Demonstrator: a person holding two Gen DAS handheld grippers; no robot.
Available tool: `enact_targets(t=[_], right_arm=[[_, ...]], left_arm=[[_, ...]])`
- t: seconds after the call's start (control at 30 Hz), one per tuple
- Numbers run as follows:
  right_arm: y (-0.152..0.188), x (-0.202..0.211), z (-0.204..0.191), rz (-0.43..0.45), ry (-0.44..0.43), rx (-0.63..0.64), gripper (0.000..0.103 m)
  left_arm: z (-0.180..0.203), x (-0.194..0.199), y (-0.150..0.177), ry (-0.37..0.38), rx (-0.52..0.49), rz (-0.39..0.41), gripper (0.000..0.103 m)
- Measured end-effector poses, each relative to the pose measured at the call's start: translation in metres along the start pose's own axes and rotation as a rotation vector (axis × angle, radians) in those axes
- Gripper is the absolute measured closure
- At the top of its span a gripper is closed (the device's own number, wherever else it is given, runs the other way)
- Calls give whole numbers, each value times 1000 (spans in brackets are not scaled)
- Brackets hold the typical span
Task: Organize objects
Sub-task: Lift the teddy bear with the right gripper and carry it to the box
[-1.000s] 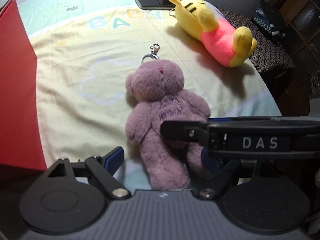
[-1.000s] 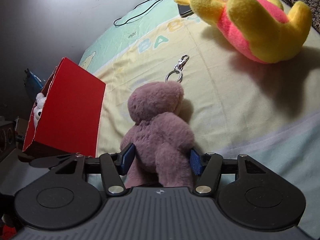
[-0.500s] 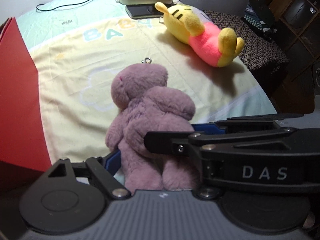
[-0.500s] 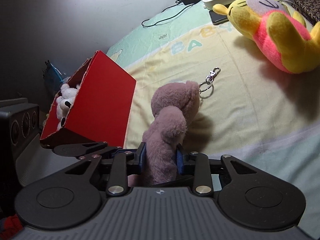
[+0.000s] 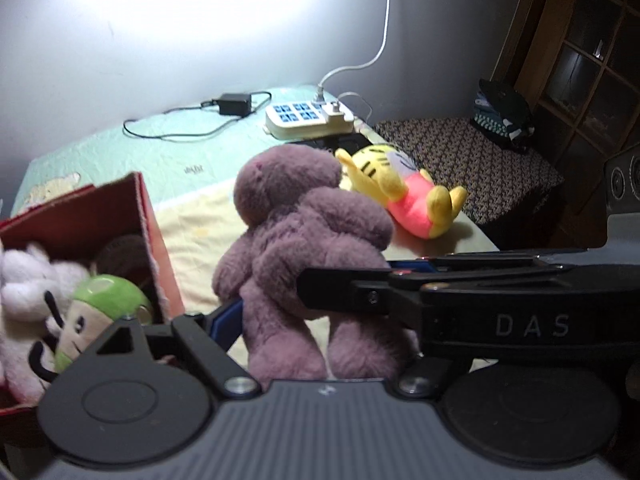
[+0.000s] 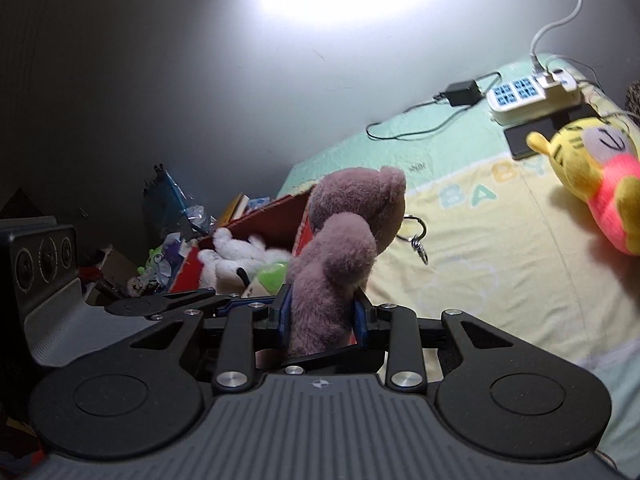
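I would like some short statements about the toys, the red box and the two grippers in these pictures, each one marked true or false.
1. The right gripper is shut on the purple teddy bear. True.
2. The red box has nothing inside. False: a white plush toy and a green plush toy lie in it.
3. The yellow tiger plush lies on the bed cover. True.
4. The keyring on the bear is clipped to the box. False: it hangs free beside the bear's head.
5. The power strip has nothing plugged in. False: a white plug with a cable sits in it.
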State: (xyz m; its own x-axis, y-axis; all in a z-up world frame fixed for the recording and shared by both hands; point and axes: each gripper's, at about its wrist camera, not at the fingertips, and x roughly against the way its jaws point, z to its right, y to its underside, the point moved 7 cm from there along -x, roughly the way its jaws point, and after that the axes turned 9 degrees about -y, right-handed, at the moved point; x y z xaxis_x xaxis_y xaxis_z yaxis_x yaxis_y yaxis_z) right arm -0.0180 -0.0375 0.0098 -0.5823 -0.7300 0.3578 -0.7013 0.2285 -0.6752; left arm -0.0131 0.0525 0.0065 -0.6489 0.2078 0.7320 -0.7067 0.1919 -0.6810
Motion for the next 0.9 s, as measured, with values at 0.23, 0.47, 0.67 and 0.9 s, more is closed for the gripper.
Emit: enact_targets(t=[0.23, 0.47, 0.67, 0.9], right_arm=[[-21, -38, -48, 30, -84, 95, 70], [-25, -90, -82, 31, -147, 133, 70], [-14, -132, -94, -1, -171, 102, 70], [3, -170, -88, -59, -135, 34, 70]], left_arm=[[-54, 39, -16, -100, 14, 112, 22], [-113, 56, -16, -215, 53, 141, 22], [-156, 52, -5, -279, 80, 98, 22], [-188, 25, 14, -304, 90, 9, 22]])
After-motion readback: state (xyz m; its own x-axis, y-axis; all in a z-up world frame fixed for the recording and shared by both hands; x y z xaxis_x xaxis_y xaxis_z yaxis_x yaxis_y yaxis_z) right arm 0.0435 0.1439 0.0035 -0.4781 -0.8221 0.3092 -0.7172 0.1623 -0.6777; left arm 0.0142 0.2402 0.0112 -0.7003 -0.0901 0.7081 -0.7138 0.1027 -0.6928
